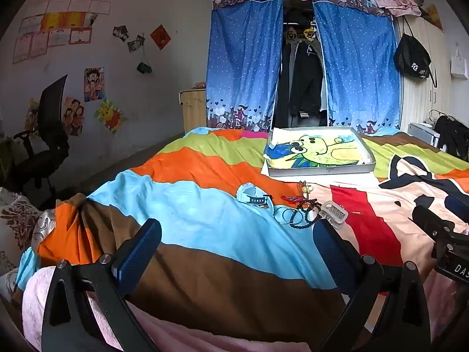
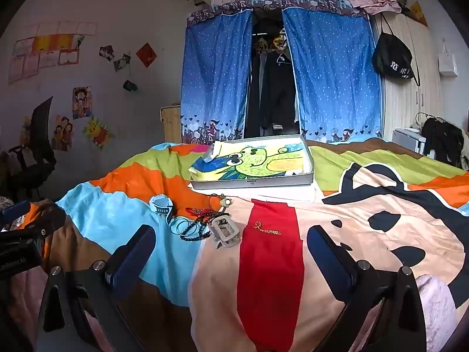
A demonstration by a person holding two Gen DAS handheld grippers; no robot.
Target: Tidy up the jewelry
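Both claws hang over the bed (image 1: 205, 228), tipped a little downward, and both are spread wide with nothing between the pads. The left claw (image 1: 237, 243) sits above the blue and brown stripes of the cover; the right claw (image 2: 231, 249) sits above the red stripe.

The jewelry lies in a loose cluster on the cover, ahead of both claws and touching neither. There's the pale watch (image 1: 252, 195) furthest left, then the thin bangles (image 1: 287, 215) overlapping a string of dark beads (image 1: 306, 215). A red clip (image 1: 291, 199) sits just behind those, with a small charm (image 1: 304, 188) beside it. The grey hair claw clip (image 1: 334, 212) is at the right end of the cluster, close to the left claw's right finger (image 1: 331, 249).

Beyond the cluster, the tray (image 1: 319, 171) rests flat on the bed, lined with a cartoon drawing (image 1: 319, 151). A thin chain (image 2: 265, 228) lies alone on the red stripe, just right of the clip.
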